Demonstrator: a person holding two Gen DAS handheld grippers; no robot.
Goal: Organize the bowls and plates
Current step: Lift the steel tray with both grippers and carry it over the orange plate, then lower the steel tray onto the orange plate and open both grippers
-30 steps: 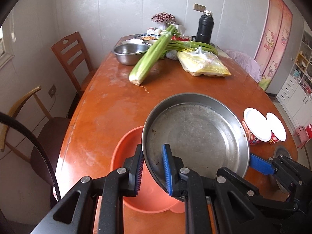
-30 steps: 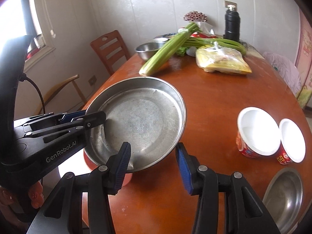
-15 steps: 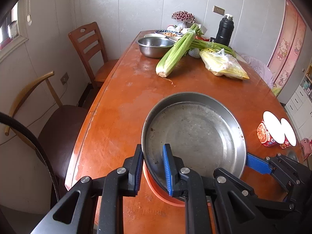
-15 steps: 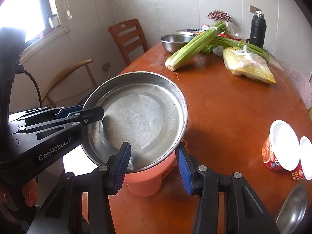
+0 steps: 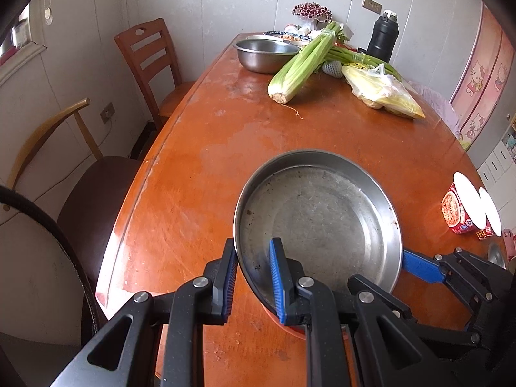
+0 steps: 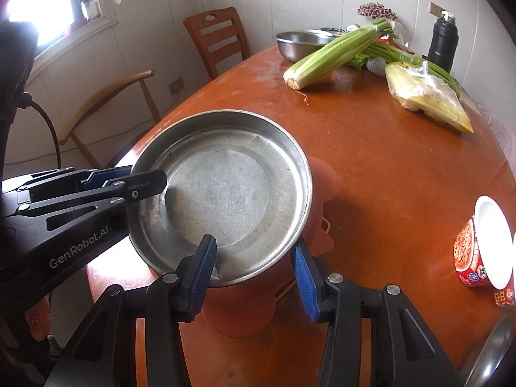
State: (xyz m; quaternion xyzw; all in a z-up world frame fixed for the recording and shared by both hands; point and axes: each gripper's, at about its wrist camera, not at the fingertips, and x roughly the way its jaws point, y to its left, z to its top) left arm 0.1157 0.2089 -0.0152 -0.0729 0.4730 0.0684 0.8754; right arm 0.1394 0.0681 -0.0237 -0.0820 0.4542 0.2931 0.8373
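The left claw (image 5: 250, 277) is pinched narrow on the near rim of a steel pan (image 5: 317, 219), one pad outside the wall and one inside. The right claw (image 6: 254, 272) stands partly open at the pan's other side: its left pad touches the inside of the rim, while its right pad stands clear of the outer wall, so it straddles the rim without a firm pinch. The pan sits level over an orange tub (image 6: 254, 306), which shows under it and past its edge in the right wrist view; whether the pan rests on the tub cannot be told. The tub stands near the front end of a reddish-brown table (image 5: 200, 167). To the right are two noodle cups (image 6: 480, 245) with white lids, close together, and part of a steel dish (image 6: 490, 351) at the frame's edge. At the far end lie celery (image 5: 303, 64), a yellow bag (image 5: 383, 93), a steel bowl (image 5: 264, 53) and a black flask (image 5: 383, 38). Two chairs (image 5: 151, 61) stand by the table's left side.
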